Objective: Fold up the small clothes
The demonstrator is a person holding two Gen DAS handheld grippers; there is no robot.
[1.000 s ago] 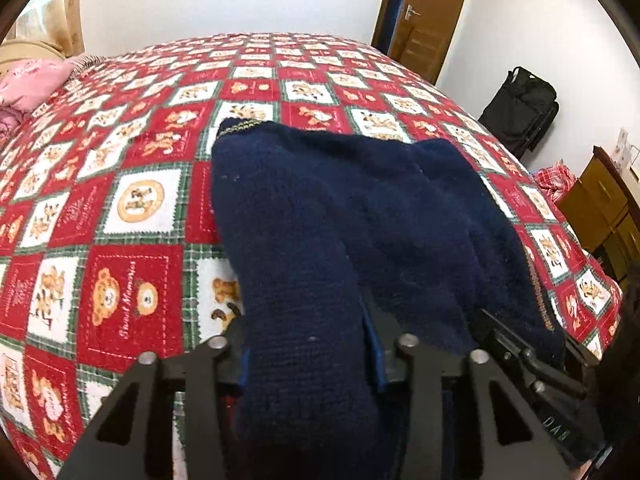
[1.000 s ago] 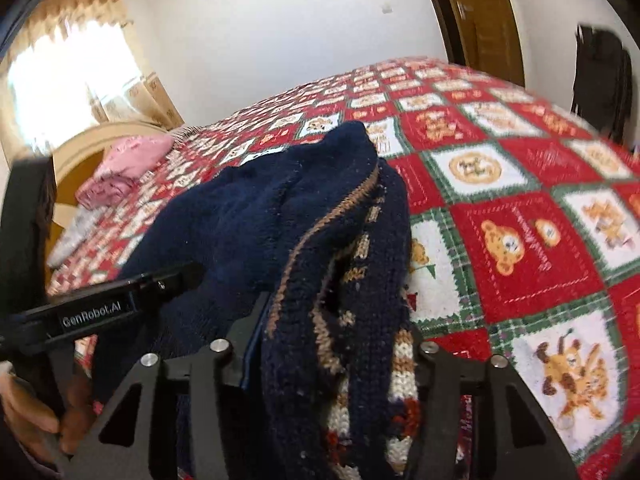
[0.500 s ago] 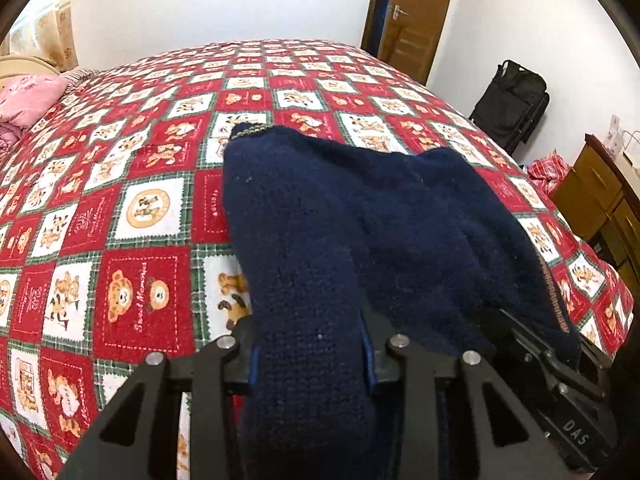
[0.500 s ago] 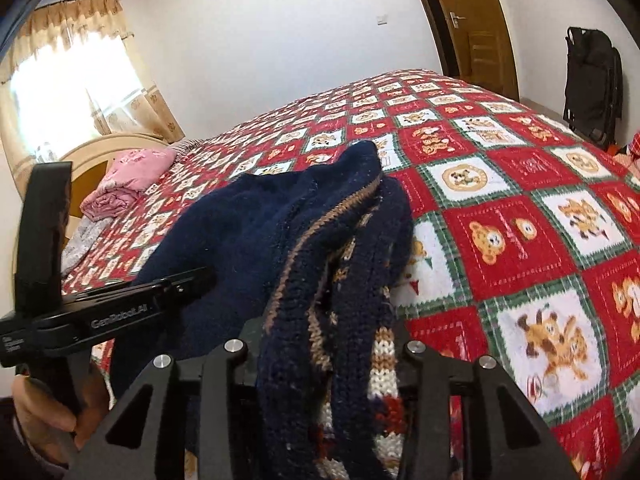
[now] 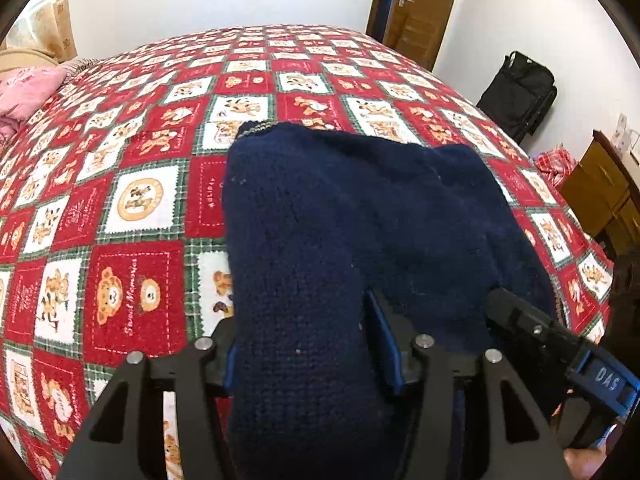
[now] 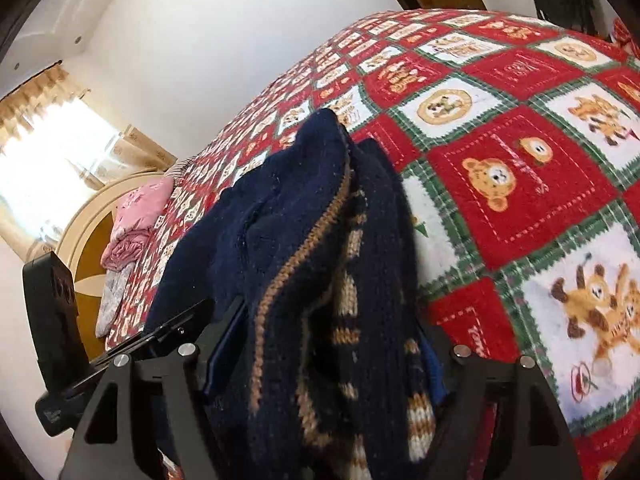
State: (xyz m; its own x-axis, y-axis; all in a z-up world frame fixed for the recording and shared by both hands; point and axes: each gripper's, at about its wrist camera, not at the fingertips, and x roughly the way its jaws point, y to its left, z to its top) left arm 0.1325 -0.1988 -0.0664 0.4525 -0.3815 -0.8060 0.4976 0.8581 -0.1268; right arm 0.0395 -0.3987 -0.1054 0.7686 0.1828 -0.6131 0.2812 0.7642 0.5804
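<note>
The fingers [image 5: 376, 344] of the left gripper [image 5: 308, 360] are spreading, with a thick fold of the navy sweater [image 5: 360, 216] still bunched between them; a gap shows beside the right-hand pad, so the pinch looks to be letting go. The right gripper [image 6: 320, 364] is widening too, its fingers [image 6: 222, 344] flanking the patterned hem, whose tan and cream bands hang between them, and whether the pads still press the knit I cannot tell.

Each gripper takes one near corner, likely so the near edge could be carried as one straight line. The rest of the sweater lies spread on the bed [image 5: 132, 272], its far edge flat on the red teddy-bear quilt, which suggests the garment has been laid down and a release is in hand.

Further off, folded pink clothes [image 6: 136, 216] sit by the headboard, well apart, probably a finished pile.
</note>
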